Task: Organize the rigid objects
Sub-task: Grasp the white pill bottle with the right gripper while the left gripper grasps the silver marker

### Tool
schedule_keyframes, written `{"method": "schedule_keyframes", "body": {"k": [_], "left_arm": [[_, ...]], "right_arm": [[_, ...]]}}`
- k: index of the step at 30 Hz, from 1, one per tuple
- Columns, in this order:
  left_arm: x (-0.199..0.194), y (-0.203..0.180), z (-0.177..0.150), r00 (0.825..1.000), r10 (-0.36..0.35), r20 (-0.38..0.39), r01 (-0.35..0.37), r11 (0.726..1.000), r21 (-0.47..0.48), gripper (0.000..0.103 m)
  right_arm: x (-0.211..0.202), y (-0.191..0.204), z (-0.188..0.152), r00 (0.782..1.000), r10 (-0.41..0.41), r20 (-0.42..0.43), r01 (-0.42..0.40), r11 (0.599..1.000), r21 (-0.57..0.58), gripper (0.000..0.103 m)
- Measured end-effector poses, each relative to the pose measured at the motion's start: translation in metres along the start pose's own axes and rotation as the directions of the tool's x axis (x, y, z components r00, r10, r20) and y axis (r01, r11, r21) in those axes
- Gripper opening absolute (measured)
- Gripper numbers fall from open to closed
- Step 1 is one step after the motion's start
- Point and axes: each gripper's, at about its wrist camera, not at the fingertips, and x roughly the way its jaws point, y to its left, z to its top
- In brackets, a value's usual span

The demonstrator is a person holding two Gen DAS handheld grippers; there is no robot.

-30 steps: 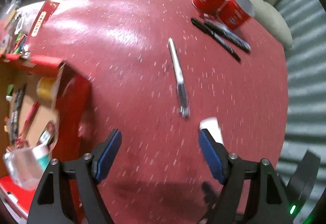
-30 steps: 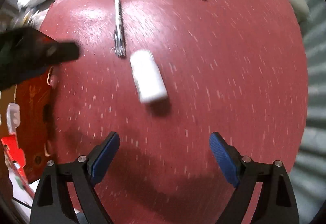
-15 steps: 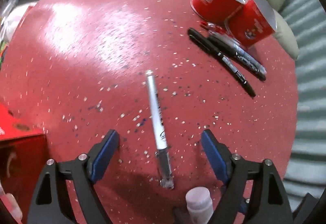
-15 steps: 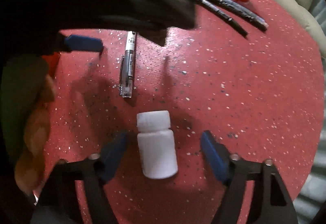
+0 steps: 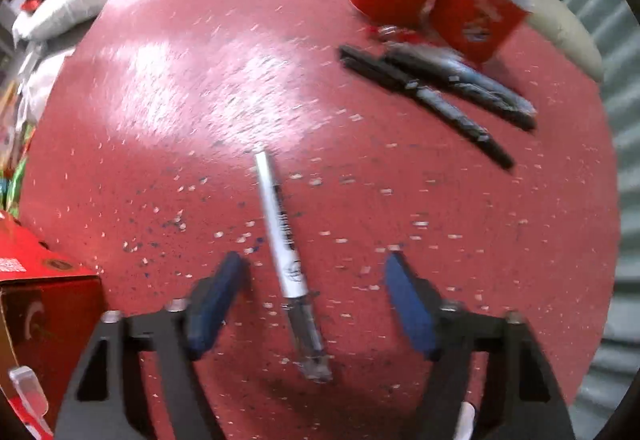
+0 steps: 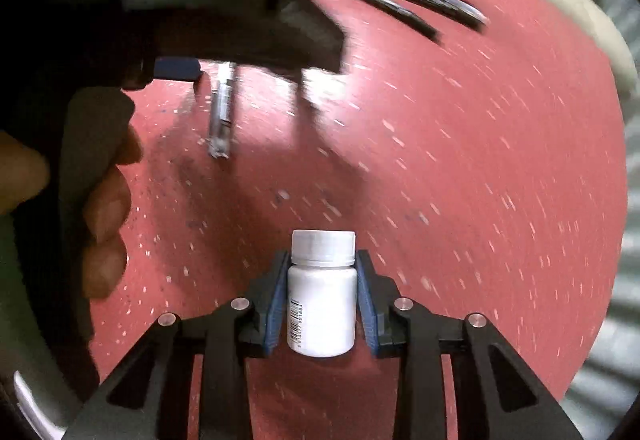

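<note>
Gripping a smooth white, seemingly plastic cylindrical bottle (image 6: 322,300), right tool (image 6: 322,304).

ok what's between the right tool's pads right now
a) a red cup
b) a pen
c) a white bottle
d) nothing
c: the right tool has both blue pads pressed against the sides of the white bottle, while the pen lies apart on the table, under the left tool.
</note>
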Motion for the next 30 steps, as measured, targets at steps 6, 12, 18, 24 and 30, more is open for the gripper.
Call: {"method": "schedule_keyframes", "body": {"k": [6, 12, 18, 24, 30], "left_arm": [[-0.006, -0.009, -0.012, 0.995, -0.072, -0.073, 0.076, 0.996, 0.045, 0.01], [-0.035, -0.009, -0.071, 0.993, -0.093, -0.07, 0.103, 0.98, 0.17, 0.01], [-0.045, -0.006, -0.139, 0.99, -0.069, -0.122, 0.096, 0.967, 0.236, 0.01], [-0.029, 0.007, -0.182, 0.984, -0.03, -0.176, 0.07, 0.972, 0.226, 0.01], [-0.028, 0.012, -0.197, 0.994, -0.02, -0.106, 0.045, 0.968, 0.246, 0.014]], "right_arm": [[-0.028, -0.032, -0.021, 1.0, 0.008, 0.011, -0.009, 0.995, 0.095, 0.034], [-0.048, -0.05, -0.063, 0.999, 0.048, 0.003, -0.047, 0.985, 0.166, 0.034], [-0.038, -0.04, -0.09, 0.996, 0.07, -0.054, -0.058, 0.977, 0.204, 0.034], [-0.026, -0.025, -0.122, 0.992, 0.056, -0.109, -0.031, 0.977, 0.212, 0.034], [-0.013, -0.015, -0.145, 0.989, 0.044, -0.141, -0.009, 0.97, 0.242, 0.034]]}}
